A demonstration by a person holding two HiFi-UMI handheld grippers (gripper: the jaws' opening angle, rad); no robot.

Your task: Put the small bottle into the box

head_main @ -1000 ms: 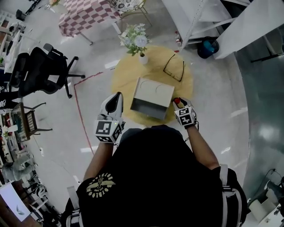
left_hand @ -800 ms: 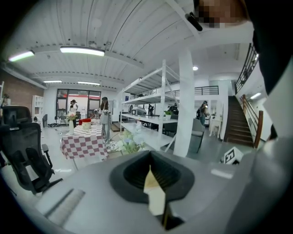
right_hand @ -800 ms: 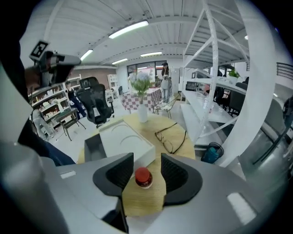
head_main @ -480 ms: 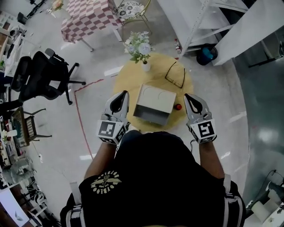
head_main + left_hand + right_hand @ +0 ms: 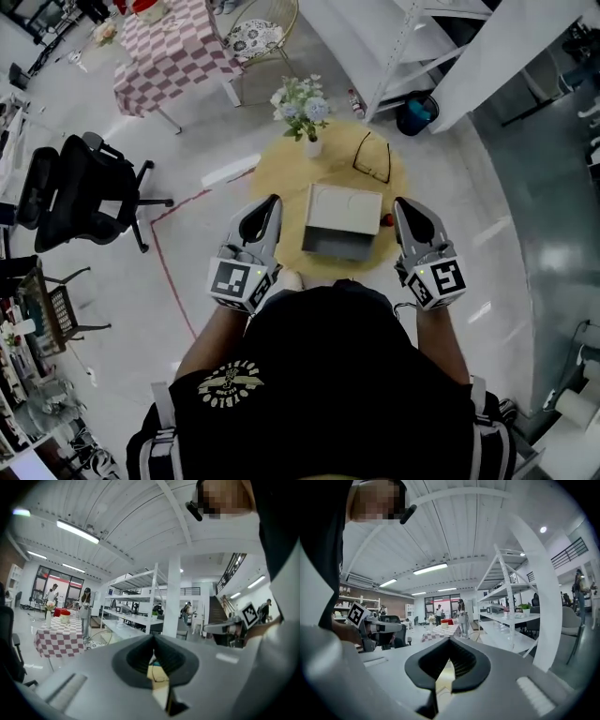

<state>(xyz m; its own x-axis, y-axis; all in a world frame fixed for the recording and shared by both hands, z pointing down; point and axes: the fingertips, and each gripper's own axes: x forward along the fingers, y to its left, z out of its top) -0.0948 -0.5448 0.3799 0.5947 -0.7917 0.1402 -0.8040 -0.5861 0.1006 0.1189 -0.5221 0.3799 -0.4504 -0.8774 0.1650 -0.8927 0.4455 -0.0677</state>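
Observation:
The small bottle [image 5: 387,221] shows as a red-capped dot on the round yellow table [image 5: 281,173], just right of the box [image 5: 344,220]. The box is pale, lies at the table's middle, and its dark open side faces me. My left gripper [image 5: 273,201] hangs left of the box, jaws shut and empty. My right gripper [image 5: 401,202] hangs right of the box, close above the bottle, also shut with nothing in it. In both gripper views the jaws [image 5: 153,640] [image 5: 450,641] point out into the hall, pads together.
Black eyeglasses [image 5: 373,153] and a white vase of flowers [image 5: 305,108] sit at the table's far side. A black office chair [image 5: 80,187] stands to the left, a checked table [image 5: 173,58] behind it. White shelving [image 5: 394,37] and a blue bin [image 5: 414,114] stand at the back right.
A second ago my right gripper was down at the bottle. It has since let go, lifted back beside the box and shut. The bottle stays on the table.

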